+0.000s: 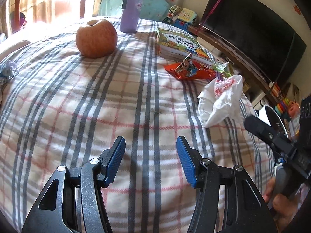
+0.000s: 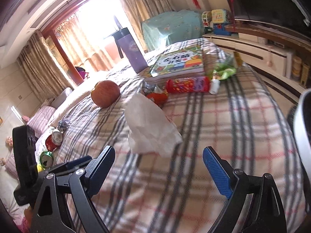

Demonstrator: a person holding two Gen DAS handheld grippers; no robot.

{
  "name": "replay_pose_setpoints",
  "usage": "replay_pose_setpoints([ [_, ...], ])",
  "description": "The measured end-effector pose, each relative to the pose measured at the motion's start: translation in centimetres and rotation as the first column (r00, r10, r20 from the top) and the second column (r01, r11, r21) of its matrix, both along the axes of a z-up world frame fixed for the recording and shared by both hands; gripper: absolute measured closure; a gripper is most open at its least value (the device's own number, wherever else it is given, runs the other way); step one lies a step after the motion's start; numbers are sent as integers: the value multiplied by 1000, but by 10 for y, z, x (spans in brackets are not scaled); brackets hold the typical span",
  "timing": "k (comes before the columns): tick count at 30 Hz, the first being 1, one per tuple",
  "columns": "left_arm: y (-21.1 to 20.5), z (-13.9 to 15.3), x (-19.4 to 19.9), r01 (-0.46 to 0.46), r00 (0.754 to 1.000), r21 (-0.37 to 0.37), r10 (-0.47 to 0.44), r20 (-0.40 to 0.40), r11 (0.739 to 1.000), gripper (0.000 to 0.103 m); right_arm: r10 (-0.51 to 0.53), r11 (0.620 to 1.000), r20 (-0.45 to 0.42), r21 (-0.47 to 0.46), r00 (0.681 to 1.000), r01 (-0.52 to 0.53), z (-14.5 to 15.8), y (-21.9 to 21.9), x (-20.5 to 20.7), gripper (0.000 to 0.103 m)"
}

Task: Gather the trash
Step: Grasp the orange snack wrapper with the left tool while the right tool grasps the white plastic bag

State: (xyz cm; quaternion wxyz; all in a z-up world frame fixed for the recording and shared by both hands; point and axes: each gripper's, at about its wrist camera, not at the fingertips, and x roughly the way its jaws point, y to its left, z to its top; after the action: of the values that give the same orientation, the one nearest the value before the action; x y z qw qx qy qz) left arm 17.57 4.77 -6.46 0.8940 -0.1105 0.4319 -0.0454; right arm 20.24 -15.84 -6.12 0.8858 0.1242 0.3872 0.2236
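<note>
A crumpled white plastic bag (image 1: pixel 221 101) lies on the plaid cloth (image 1: pixel 116 106), right of my open, empty left gripper (image 1: pixel 150 146). Beyond it lies a red snack wrapper (image 1: pixel 191 69) and a green wrapper (image 1: pixel 223 67). In the right wrist view the white bag (image 2: pixel 151 128) lies just ahead of my open, empty right gripper (image 2: pixel 158 155). Behind it are the red wrapper (image 2: pixel 187 85), a green wrapper (image 2: pixel 225 70) and a small white piece (image 2: pixel 214 86). Crushed cans (image 2: pixel 52 141) and crumpled foil (image 2: pixel 64 124) lie at the cloth's left edge.
An apple (image 1: pixel 96 38), a purple bottle (image 1: pixel 131 7) and a children's book (image 1: pixel 179 42) stand on the cloth. A white bin rim (image 2: pixel 303 128) shows at the right. A TV (image 1: pixel 252 31) on a cabinet runs along the right wall.
</note>
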Motion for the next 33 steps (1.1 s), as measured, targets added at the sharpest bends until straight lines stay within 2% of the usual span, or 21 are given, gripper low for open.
replay_pose_setpoints([
  [4,-4,0,12,10,1000,19,-10,-2,1000,48,15,1000,-7,3,1000,-15,-5,11,20,11],
  [6,-7,0,20,16,1000,29,-16,-5,999,48,16,1000,-21,-6,1000,-17,-10,14,29,30],
  [7,-8,0,24,19,1000,33,-19,-5,999,48,19,1000,-33,-9,999,-19,-13,13,30,47],
  [10,-17,1,35,33,999,46,-33,6,998,47,10,1000,-37,13,999,-9,-17,1,28,54],
  [13,-28,3,49,55,998,63,-56,17,997,47,-23,1000,-11,2,1000,23,-13,-15,17,55],
  [15,-36,6,60,71,997,73,-73,33,995,43,-55,998,8,-12,998,55,-10,-28,9,55],
  [17,-47,9,73,75,994,108,-83,69,991,24,-83,997,21,-6,996,83,-11,-43,1,55],
  [18,-50,10,78,70,993,123,-81,81,990,21,-97,995,18,5,995,97,-13,-50,-1,55],
  [21,-63,8,100,69,991,158,-85,100,985,20,-122,990,-4,74,993,122,-16,-67,-5,55],
  [27,-72,-3,131,56,994,209,-75,83,976,20,-100,991,-21,84,995,101,-20,-66,2,52],
  [28,-73,-4,132,58,993,211,-78,88,976,23,-99,991,-22,88,995,100,-20,-66,2,50],
  [30,-76,-5,134,73,992,214,-93,83,974,45,-93,990,-31,107,995,95,-22,-68,3,47],
  [31,-77,-9,137,92,992,212,-108,62,973,64,-92,989,-37,115,995,96,-24,-68,3,44],
  [32,-78,-11,137,98,993,214,-111,51,972,78,-91,988,-44,124,995,96,-25,-70,4,43],
  [33,-80,-12,138,102,993,213,-114,43,972,81,-90,986,-55,135,994,96,-27,-71,6,40],
])
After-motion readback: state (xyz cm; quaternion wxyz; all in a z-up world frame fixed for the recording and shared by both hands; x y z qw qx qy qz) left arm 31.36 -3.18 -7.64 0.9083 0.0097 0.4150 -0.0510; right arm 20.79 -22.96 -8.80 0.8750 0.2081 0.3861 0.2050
